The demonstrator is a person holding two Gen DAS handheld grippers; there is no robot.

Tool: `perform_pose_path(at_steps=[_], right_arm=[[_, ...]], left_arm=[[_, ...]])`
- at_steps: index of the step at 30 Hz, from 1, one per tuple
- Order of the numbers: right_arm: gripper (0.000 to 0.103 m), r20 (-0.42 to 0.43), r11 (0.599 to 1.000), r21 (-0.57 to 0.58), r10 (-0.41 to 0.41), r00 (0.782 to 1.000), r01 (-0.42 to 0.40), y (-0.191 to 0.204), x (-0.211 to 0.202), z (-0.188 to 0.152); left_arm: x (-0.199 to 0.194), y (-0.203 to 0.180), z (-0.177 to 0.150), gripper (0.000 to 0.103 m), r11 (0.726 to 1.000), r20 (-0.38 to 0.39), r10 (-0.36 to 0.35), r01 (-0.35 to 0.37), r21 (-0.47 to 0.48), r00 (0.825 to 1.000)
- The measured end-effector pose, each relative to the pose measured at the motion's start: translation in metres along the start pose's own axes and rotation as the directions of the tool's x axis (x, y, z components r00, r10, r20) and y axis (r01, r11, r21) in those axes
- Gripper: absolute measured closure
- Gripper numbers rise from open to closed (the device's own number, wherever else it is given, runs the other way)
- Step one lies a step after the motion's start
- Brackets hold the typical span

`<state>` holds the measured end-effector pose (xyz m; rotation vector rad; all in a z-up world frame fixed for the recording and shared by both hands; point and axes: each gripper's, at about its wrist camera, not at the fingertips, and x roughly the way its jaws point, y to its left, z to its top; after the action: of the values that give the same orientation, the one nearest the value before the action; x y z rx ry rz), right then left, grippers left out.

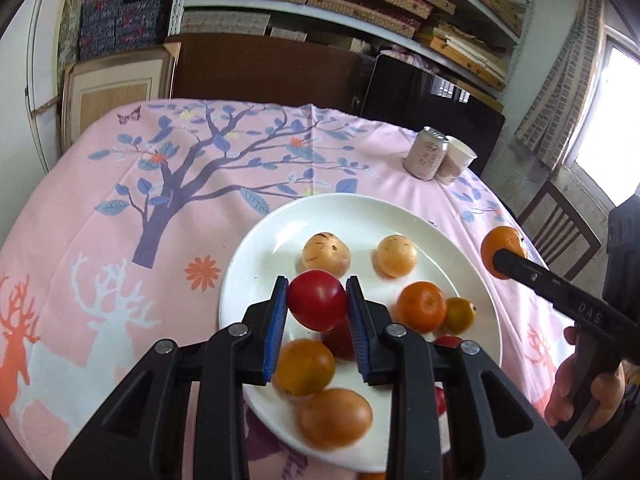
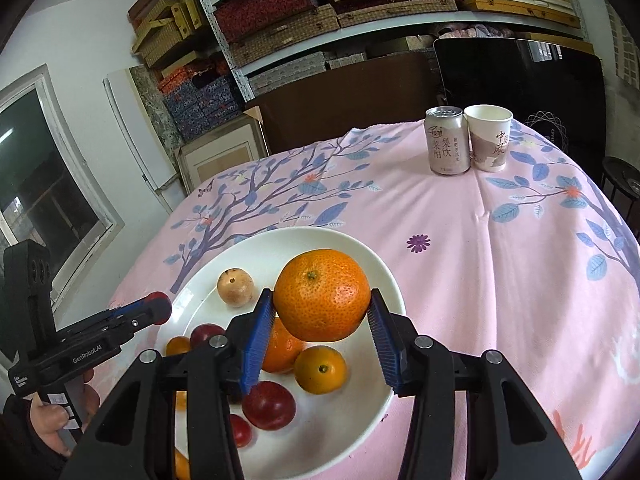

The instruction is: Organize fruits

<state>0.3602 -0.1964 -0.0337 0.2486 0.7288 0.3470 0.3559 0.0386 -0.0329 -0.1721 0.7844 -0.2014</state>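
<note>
While a small red round fruit (image 1: 317, 305) is clamped in the left gripper (image 1: 317, 303) and a round orange mandarin (image 2: 323, 294) in the right gripper (image 2: 323, 300), both held above the white round plate (image 1: 256, 256), gentle lowering is advised.

Fruits (image 2: 320, 368) on plate (image 2: 372, 264); can (image 2: 447, 141) left of cup (image 2: 489, 138), behind plate.

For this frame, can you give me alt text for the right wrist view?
The right gripper holds an orange above a white plate of mixed fruit on a pink tablecloth. A can and paper cup stand behind.
</note>
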Motion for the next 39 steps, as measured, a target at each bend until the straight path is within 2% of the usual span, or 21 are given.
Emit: perform_pose_path(at_steps=[1, 3, 5, 10, 13, 14, 21, 26, 28, 29, 32, 39], right_arm=[[0.053, -0.001, 1.0, -0.007, -0.01, 1.0, 0.01, 0.001, 0.002, 0.0], [0.043, 0.018, 1.0, -0.007, -0.015, 1.0, 0.016, 0.001, -0.002, -0.002], [0.039, 0.043, 1.0, 0.002, -0.01, 0.999, 0.01, -0.003, -0.01, -0.003], [0.039, 0.052, 0.999, 0.042, 0.026, 0.998, -0.028, -0.013, -0.027, -0.018], [0.037, 0.043, 0.999, 0.036, 0.034, 0.998, -0.036, -0.015, -0.038, -0.035], [0.037, 0.042, 0.999, 0.035, 0.035, 0.999, -0.036, -0.016, -0.041, -0.041], [0.033, 0.057, 1.0, 0.018, 0.025, 0.998, -0.026, -0.017, -0.067, -0.068], [0.033, 0.048, 1.0, -0.006, 0.004, 0.999, -0.004, -0.014, -0.072, -0.079], [0.033, 0.046, 1.0, -0.002, -0.007, 0.999, 0.007, -0.017, -0.072, -0.082], [0.033, 0.046, 1.0, 0.002, -0.014, 0.999, 0.014, -0.018, -0.072, -0.083], [0.033, 0.044, 0.999, 0.009, -0.036, 0.998, 0.035, -0.022, -0.071, -0.084], [0.033, 0.03, 0.999, -0.005, -0.053, 0.998, 0.053, -0.021, -0.067, -0.086]], left_arm=[[0.003, 0.002, -0.001, 0.069, 1.0, -0.006, -0.005, 0.005, -0.011, 1.0], [0.002, 0.004, -0.002, 0.06, 1.0, -0.002, -0.018, 0.018, -0.025, 1.0], [-0.005, 0.001, -0.004, 0.054, 1.0, 0.015, -0.025, 0.025, -0.018, 1.0], [-0.037, -0.002, -0.016, 0.051, 0.999, 0.03, -0.035, 0.036, -0.023, 0.999], [-0.067, -0.001, -0.041, 0.037, 1.0, 0.036, -0.021, 0.021, 0.005, 0.999], [-0.075, 0.001, -0.049, 0.035, 1.0, 0.038, -0.017, 0.016, 0.016, 0.999], [-0.127, 0.028, -0.119, 0.035, 0.996, 0.013, 0.064, -0.064, 0.06, 0.998], [-0.136, 0.046, -0.153, 0.035, 0.983, -0.01, 0.162, -0.16, 0.09, 0.987], [-0.131, 0.048, -0.162, 0.036, 0.98, -0.026, 0.179, -0.176, 0.097, 0.983], [-0.128, 0.048, -0.164, 0.035, 0.979, -0.033, 0.183, -0.179, 0.1, 0.983], [-0.121, 0.039, -0.167, 0.044, 0.981, -0.038, 0.161, -0.156, 0.113, 0.986], [-0.104, 0.029, -0.156, 0.048, 0.988, -0.058, 0.115, -0.109, 0.11, 0.992]])
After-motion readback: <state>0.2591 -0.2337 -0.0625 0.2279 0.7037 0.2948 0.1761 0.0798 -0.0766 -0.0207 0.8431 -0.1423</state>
